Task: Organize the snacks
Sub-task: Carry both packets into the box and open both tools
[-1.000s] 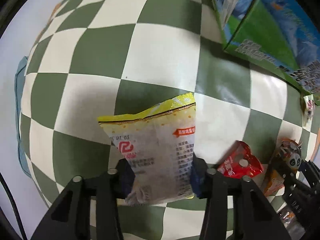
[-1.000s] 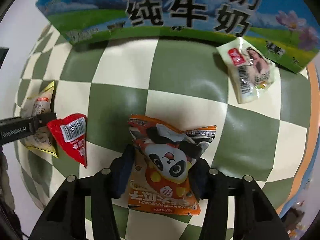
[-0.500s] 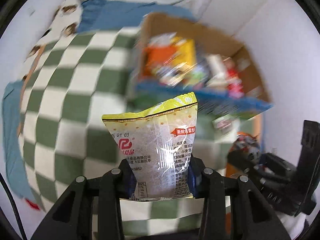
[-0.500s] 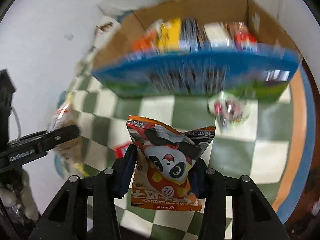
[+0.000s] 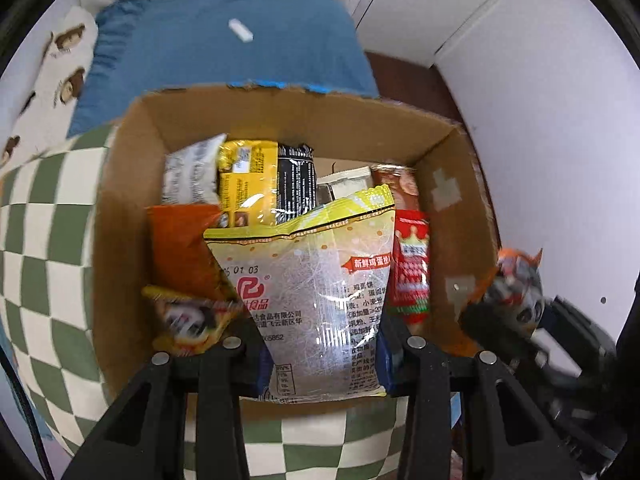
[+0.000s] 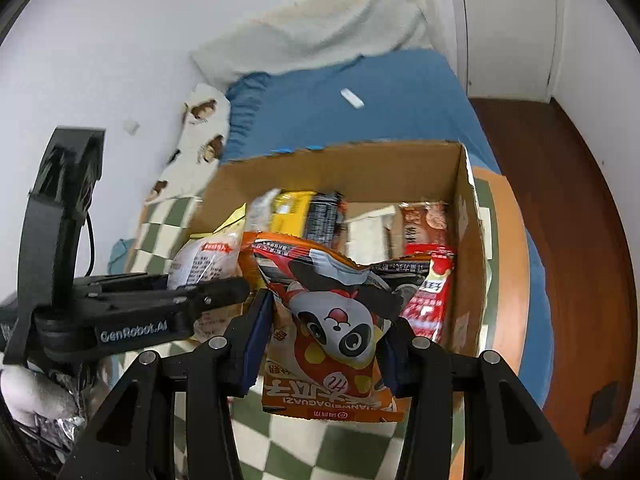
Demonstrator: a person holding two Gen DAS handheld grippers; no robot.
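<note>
A yellow-topped pack (image 5: 316, 292) is being held clamped by its lower part in the left gripper (image 5: 320, 364), upright over the near wall of the carton (image 5: 124, 216). A panda pack (image 6: 340, 320) is being held the same way in the right gripper (image 6: 324, 356), in front of the carton's right half.

The carton is being shown already well filled: an orange bag (image 5: 184, 248), a yellow box (image 5: 248, 180), a black pack (image 5: 296, 180) and a red pack (image 5: 412, 264) are being kept standing inside.

The step in hand is judged to be the drop-in. Each pack should be carried clear past the near rim before the jaws are being parted, or it may be left hanging on the edge. A gap is being offered between the orange bag and the red pack; the yellow-topped pack is best lowered there, upright. The grippers are being held just beside each other, so the releases are better made one at a time.
</note>
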